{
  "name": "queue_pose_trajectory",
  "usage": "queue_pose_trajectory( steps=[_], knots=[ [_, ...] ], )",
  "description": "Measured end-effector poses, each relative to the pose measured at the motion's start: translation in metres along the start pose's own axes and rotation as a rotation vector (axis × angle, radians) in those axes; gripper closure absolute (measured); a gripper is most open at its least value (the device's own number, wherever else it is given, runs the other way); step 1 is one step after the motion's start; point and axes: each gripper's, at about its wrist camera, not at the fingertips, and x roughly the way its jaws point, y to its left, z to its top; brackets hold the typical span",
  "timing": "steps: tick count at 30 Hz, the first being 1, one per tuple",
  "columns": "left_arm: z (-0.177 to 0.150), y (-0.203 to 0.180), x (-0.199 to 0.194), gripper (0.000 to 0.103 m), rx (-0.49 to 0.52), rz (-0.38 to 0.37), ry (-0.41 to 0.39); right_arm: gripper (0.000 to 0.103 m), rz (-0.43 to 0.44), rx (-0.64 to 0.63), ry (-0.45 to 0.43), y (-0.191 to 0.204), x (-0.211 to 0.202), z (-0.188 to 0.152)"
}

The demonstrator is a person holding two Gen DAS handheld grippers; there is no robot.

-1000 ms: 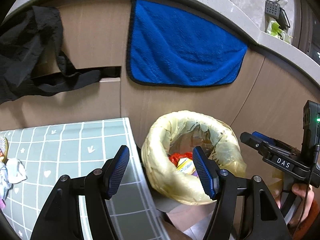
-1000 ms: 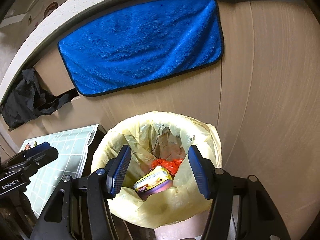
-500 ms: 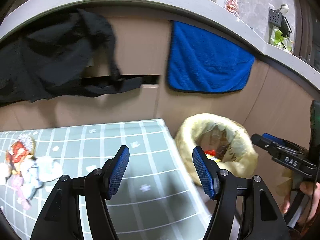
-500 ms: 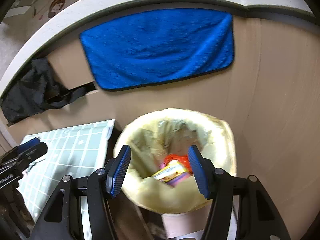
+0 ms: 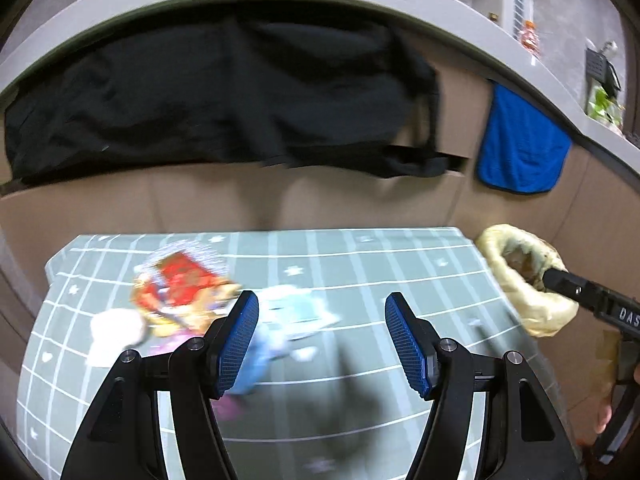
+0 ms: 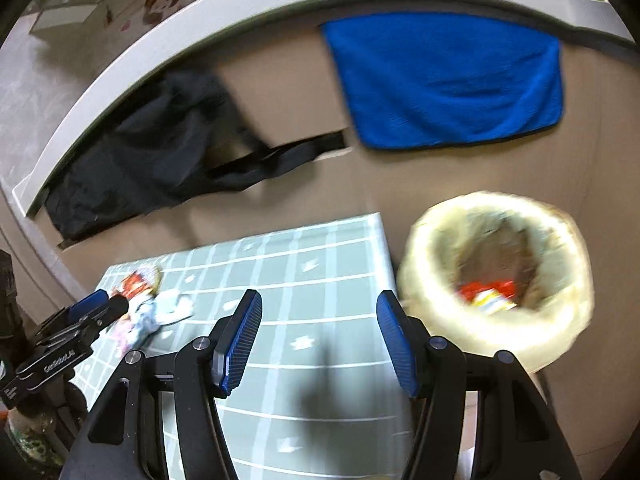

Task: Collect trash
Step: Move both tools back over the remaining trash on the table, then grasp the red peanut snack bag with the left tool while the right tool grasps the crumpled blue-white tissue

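Now you've swung both hand-held grippers away from the bin and back over the worktop [image 5: 400, 264], the one with the green grid cloth. A second ago both cameras looked straight down into the yellow-lined trash bin [image 6: 496, 280]; it has since slid off to the right edge of the left view and the right side of the right view. It sits just beside the worktop's right edge, with red and yellow packaging visible inside.

Your left hand-held gripper [image 5: 320, 340] has its jaws wide apart with nothing between them. Same story for your right hand-held gripper [image 6: 318, 340]: open, nothing held.

The remaining trash is a small heap on the left part of the worktop: a red snack wrapper [image 5: 182, 280] at the far side, with crumpled white and pale-blue paper [image 5: 280, 316] touching it on the near side. Motion blur smears the pile, so the individual pieces are hard to separate. From the left view, the heap lies just ahead of and slightly left of your left jaws.

That suggests you're heading back for another piece, and the left hand-held gripper looks best placed to take it.
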Motion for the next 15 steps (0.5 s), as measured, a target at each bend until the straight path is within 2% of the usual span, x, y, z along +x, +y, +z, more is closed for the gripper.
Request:
queue_pose_trajectory(
  steps=[5, 10, 15],
  knots=[
    [-0.004, 0.057, 0.006, 0.037, -0.025, 0.015, 0.004, 0.046, -0.012, -0.012, 0.042, 0.046, 0.024, -0.013],
    [-0.006, 0.116, 0.02, 0.037, -0.069, 0.026, 0.029, 0.046, -0.023, -0.015, 0.125, 0.083, 0.055, -0.031],
    [-0.01, 0.169, 0.045, 0.037, -0.187, 0.011, 0.071, 0.047, -0.06, -0.008, 0.141, 0.104, 0.07, -0.045]
  ],
)
